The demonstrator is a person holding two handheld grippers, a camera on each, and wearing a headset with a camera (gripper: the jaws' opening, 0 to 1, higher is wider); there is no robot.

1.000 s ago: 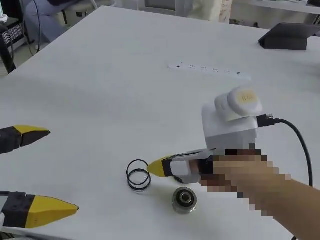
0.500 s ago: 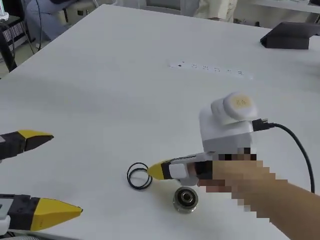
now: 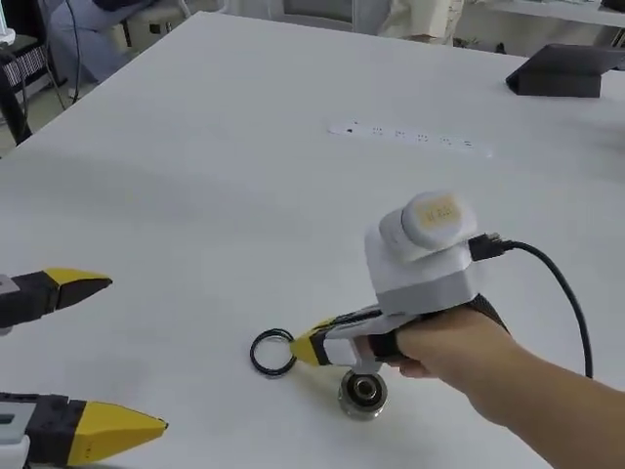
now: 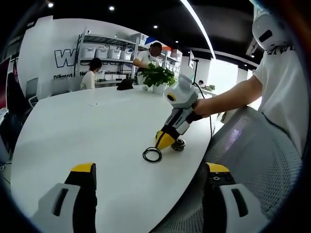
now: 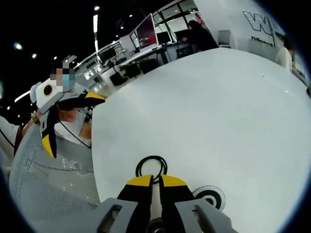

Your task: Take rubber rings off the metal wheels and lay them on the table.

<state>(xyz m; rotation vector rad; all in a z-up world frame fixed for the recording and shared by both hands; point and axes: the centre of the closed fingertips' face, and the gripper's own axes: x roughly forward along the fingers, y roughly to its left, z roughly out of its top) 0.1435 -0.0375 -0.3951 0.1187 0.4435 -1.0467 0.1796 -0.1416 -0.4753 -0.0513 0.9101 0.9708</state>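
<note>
Two thin black rubber rings (image 3: 271, 352) lie overlapped on the white table (image 3: 244, 176). My right gripper (image 3: 305, 346), held in a hand, is shut with its yellow tips pinching the rings' near edge (image 5: 151, 166). A bare metal wheel (image 3: 362, 393) lies flat just right of those tips (image 5: 210, 197). My left gripper (image 3: 137, 355) hovers open at the table's near-left edge, well apart from the rings. In the left gripper view its jaws (image 4: 149, 167) stand wide, framing the rings (image 4: 152, 155), the wheel (image 4: 178, 144) and the right gripper (image 4: 164, 140).
A white power strip (image 3: 405, 135) lies mid-table and a dark case (image 3: 564, 72) sits at the far right. The right gripper's black cable (image 3: 562, 283) trails off to the right. People stand by shelves and a potted plant (image 4: 156, 76) beyond the table.
The right gripper has dipped lower and slightly left; the raised ring has settled flatter over the other one. The left gripper and the wheel stay where they were.
</note>
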